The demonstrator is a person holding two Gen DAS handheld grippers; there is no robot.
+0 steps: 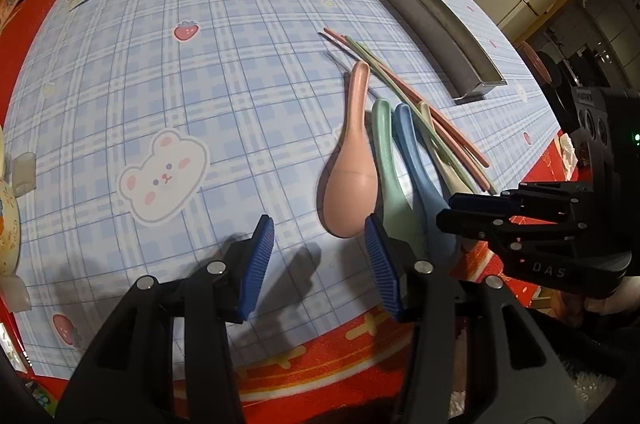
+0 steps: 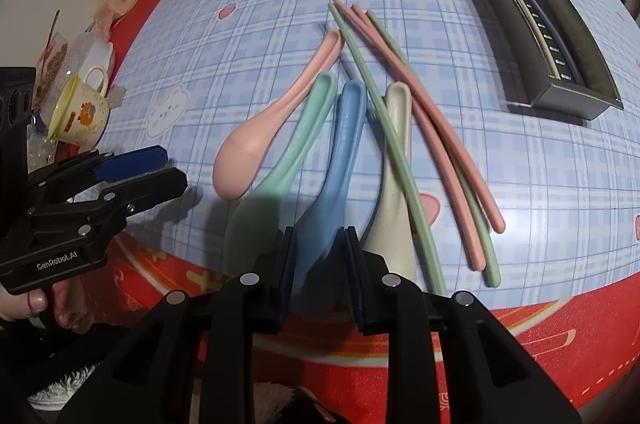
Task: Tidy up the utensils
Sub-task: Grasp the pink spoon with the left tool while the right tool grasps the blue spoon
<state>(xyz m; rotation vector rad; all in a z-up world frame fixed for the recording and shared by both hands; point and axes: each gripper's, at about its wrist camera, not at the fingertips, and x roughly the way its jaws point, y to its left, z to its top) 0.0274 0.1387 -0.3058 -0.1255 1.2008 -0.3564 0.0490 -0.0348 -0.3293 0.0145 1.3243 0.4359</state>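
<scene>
**Now sorting: spoons and chopsticks on a checked cloth**

Four spoons, pink, green, blue and cream, lie side by side near pink and green chopsticks. The right gripper clamps the blue spoon's bowl. The left gripper hangs open beside the pink spoon. A metal tray sits well apart.

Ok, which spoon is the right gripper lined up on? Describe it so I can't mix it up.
Start at the metal tray far right, then come back across the chopsticks to the four spoons fanned near the table's front edge. It is the blue spoon, third from the left, between the mint-green spoon and the cream spoon, the only blue one.
</scene>
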